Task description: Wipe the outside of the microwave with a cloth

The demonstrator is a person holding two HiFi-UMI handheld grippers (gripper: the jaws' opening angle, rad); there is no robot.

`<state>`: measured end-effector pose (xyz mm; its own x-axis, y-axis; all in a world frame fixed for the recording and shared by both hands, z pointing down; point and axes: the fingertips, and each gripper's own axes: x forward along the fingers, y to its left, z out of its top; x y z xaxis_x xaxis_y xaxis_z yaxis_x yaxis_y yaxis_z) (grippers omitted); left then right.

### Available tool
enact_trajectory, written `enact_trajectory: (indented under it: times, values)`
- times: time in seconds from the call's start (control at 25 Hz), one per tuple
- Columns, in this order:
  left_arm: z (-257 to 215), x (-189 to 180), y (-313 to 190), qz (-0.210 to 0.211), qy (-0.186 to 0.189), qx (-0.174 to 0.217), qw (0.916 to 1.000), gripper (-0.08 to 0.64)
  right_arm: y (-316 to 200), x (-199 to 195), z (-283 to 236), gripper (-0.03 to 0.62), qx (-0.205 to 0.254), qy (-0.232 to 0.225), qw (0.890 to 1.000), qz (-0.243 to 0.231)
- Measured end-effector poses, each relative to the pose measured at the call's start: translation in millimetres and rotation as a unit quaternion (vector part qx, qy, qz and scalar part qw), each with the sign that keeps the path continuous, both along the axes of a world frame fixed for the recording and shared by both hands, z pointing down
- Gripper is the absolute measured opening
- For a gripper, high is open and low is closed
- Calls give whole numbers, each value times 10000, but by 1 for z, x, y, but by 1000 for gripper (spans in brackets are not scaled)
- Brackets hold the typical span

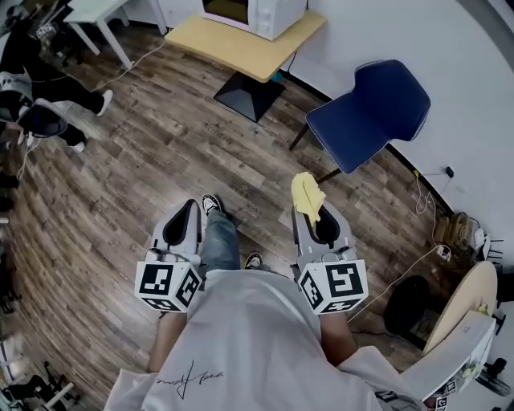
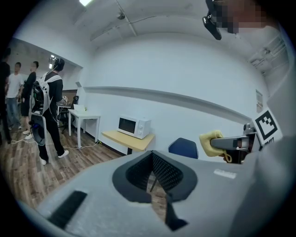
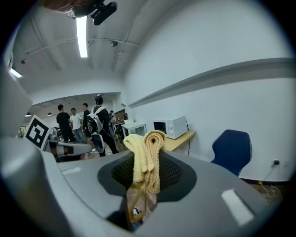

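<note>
Fingers: right gripper (image 3: 147, 172) pinches folded yellow terry cloth (image 3: 149, 150), left gripper (image 2: 153, 178) pressed together, empty | white boxy microwave (image 1: 255, 12) far at 12 o'clock | risk: our thin pinch could shed cloth en route.

Clear: wooden floor (image 1: 152, 152) open ahead to the bench (image 1: 229, 46) carrying the microwave (image 1: 255, 14) | Obstacle: blue chair (image 1: 371, 112) right of that lane, near the bench corner | Left: people (image 1: 36, 100), white table (image 1: 95, 16) | Right: wall (image 1: 450, 48), cables (image 1: 422, 197) at its foot
</note>
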<state>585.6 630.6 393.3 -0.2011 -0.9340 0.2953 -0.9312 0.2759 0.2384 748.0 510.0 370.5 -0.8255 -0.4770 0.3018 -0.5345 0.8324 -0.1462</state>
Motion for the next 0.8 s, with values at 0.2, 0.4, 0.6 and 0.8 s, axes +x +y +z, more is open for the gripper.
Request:
enact_trajectory:
  times: [0.2,0.4,0.6,0.8]
  values:
    - [1,-52,-22,-64,41,51,10000,-3,-26,-60,-2,106,38,14,9999,-117]
    - [-5,-125,-44,-210,-57,-36,9998,-5,-49,-134,-12,106,110,105,9997,-181]
    - [-13,-194,-70,-59,-201,-17,9998,-5,-68,-214,-20,106,189,170,9993,-278]
    - [-17,-255,-90,89,-308,-7,9995,-5,-86,-290,-32,106,228,121,9993,-254]
